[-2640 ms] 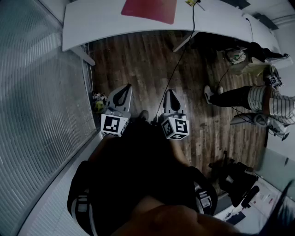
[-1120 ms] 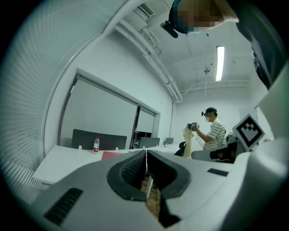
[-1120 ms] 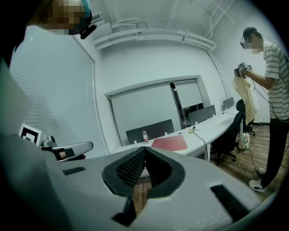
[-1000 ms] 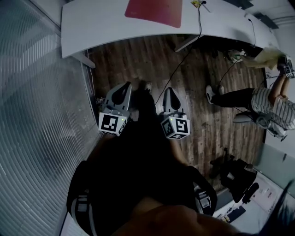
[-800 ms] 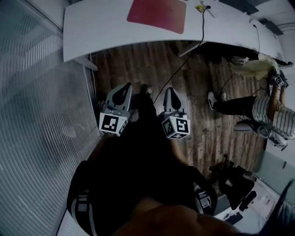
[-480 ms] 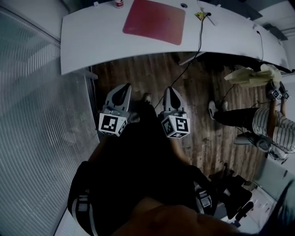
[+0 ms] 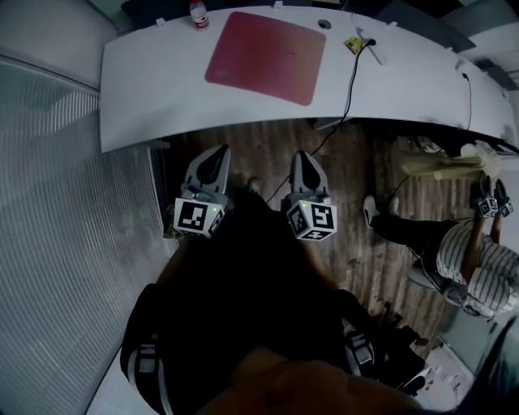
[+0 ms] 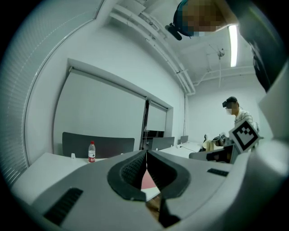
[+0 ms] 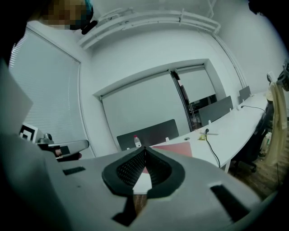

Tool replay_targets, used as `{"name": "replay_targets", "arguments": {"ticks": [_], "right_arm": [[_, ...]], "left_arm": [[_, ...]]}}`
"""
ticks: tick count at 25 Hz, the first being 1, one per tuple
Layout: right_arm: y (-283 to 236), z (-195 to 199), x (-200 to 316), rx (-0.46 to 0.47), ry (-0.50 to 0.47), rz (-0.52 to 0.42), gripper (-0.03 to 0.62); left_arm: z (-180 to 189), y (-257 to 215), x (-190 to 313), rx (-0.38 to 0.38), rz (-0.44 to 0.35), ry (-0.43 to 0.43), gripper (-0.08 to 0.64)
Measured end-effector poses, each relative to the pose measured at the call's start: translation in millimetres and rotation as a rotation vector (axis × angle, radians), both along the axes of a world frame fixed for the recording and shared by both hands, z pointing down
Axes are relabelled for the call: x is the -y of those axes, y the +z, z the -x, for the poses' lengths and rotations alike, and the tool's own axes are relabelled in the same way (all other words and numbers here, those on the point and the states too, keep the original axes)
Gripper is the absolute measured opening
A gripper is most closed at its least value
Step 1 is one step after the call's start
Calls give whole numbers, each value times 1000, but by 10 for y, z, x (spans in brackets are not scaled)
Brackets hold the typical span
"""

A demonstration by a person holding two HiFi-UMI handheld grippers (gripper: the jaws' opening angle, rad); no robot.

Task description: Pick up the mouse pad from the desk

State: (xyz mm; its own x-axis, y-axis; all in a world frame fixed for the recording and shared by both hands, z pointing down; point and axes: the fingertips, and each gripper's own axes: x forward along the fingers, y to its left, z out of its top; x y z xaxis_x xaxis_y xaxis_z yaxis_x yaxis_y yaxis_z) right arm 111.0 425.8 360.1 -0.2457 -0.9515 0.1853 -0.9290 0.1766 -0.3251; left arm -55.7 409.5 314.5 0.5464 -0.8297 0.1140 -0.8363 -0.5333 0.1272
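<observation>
Two hand-held claws pointed ahead over a wooden floor, short of a curved white table. The left claw and the right claw were both clenched, their ribbed pads pressed together with nothing between them. Each claw's own view showed only a pink sliver of the distant mat beyond the closed tips. The mouse pad, a red square, lay flat on the table toward its far edge, well apart from both claws and untouched. I judged this to be the approach step: nothing had been grasped, and the mat was not within reach. The next move, as I read it, called for bringing the claws in over the table's near edge and releasing one of them. One fingertip would then have to work under a border of the mat, since something so thin and flat gives little to pinch. A black cable ran from near the mat's far-right corner down over the table edge, close enough that I would want to steer clear of it. The only container was a small bottle with a red label, upright just beyond the mat's far-left corner. I could not tell how much it held. Another person in striped clothing was off to the right, well apart.
</observation>
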Motion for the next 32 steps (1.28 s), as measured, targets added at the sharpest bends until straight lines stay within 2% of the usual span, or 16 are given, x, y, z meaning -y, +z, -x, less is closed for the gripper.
{"name": "replay_targets", "arguments": {"ticks": [6,13,24,32], "right_arm": [[82,-248,443,4,-7,18,2],[236,-286,839,-21,4,49,2],[360,-346,1806,-61,70,106,2],[581,-132,2680,-78,105,174,2]], "left_arm": [[-106,75,390,26,9,-32,6],[-17,227,880,34,38,-60,6],[28,407,2107,54,62,-6,6],[338,772,3041,84,102,45,6]]}}
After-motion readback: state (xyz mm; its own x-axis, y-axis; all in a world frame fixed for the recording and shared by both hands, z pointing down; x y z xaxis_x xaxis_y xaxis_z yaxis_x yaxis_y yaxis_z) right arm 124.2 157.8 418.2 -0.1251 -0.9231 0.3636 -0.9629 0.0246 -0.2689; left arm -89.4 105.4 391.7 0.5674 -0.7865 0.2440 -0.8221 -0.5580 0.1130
